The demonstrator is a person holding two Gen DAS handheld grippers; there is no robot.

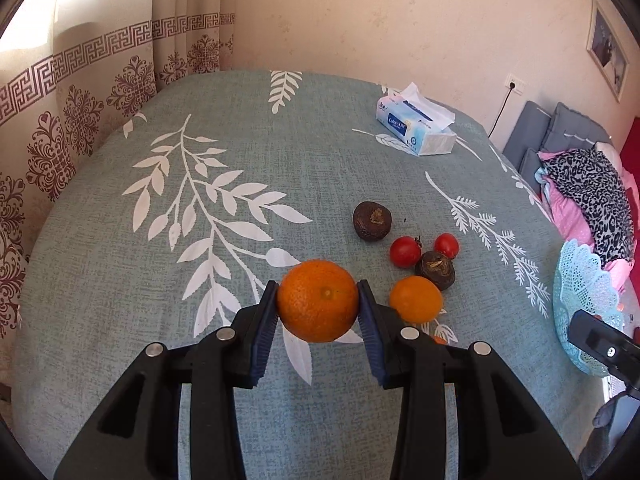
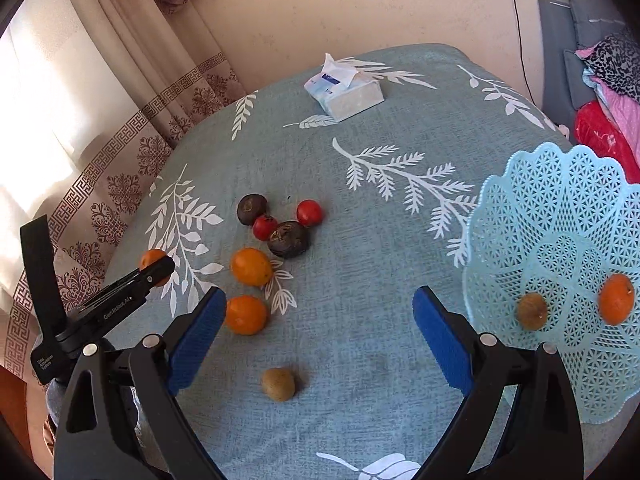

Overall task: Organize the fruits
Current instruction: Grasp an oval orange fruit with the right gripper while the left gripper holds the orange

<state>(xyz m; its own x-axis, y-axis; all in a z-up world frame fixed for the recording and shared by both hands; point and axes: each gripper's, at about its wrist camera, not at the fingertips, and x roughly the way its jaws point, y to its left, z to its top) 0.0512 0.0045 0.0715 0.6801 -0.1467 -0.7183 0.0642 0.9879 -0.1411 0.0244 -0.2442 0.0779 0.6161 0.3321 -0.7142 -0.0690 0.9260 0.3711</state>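
Note:
My left gripper [image 1: 318, 300] is shut on a large orange [image 1: 318, 300], its blue pads pressing both sides; the right wrist view shows that gripper [image 2: 160, 270] with its orange [image 2: 150, 258] at the left. My right gripper [image 2: 320, 296] stands open and empty above the cloth. Below it lies a brown kiwi [image 2: 279, 384], and two more oranges [image 2: 245, 314] [image 2: 251, 266] lie by its left finger. Two red tomatoes [image 2: 265, 227] and two dark brown fruits [image 2: 288, 239] sit farther back. The light blue lattice basket [image 2: 560, 208] at the right holds a kiwi [image 2: 532, 311] and an orange [image 2: 617, 299].
A tissue pack [image 2: 344, 94] lies at the far side of the teal leaf-print tablecloth [image 2: 380, 240]. Patterned curtains hang to the left, beyond the table's edge. Cushions and folded cloths are piled at the far right.

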